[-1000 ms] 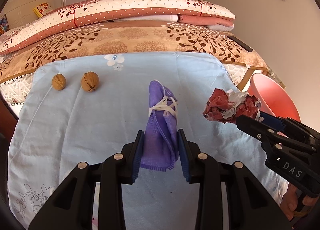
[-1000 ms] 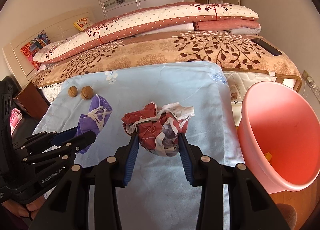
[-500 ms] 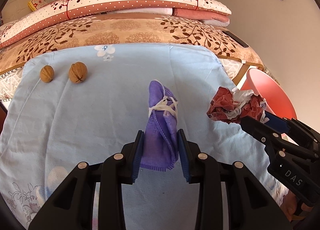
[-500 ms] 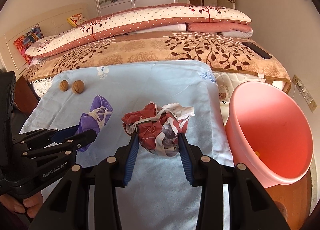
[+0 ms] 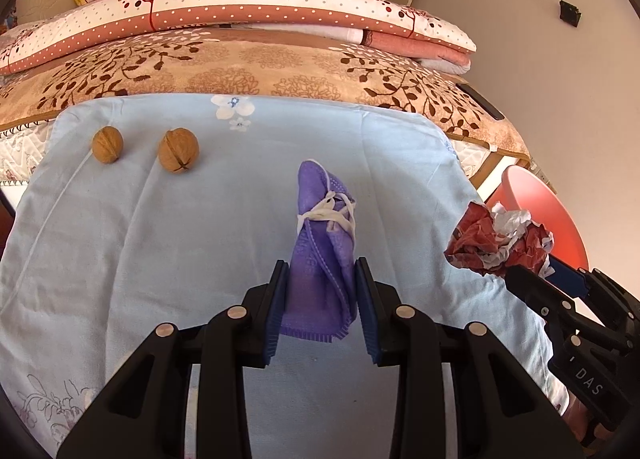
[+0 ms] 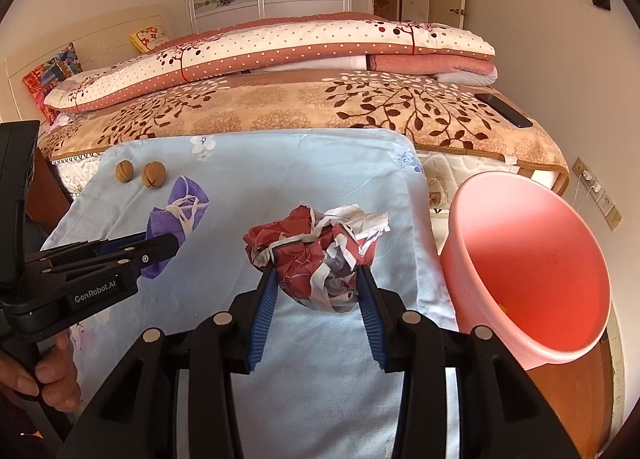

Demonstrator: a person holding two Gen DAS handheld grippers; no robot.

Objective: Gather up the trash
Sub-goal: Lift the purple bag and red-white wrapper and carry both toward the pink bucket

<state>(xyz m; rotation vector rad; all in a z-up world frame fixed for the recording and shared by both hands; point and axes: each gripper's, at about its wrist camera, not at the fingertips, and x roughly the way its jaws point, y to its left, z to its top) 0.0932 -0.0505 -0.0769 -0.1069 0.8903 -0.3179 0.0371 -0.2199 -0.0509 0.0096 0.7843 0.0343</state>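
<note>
Left gripper [image 5: 321,305]: clenched on purple mask [image 5: 322,243].
Right gripper [image 6: 316,301]: grasping crumpled paper [image 6: 320,255].
Pink bin [image 6: 532,267]: at 3 o'clock, beside cloth edge [image 6: 434,259].

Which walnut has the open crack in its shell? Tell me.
The walnut on the right, nearer the purple mask. A dark split runs down its shell; the left walnut shows none.
</note>
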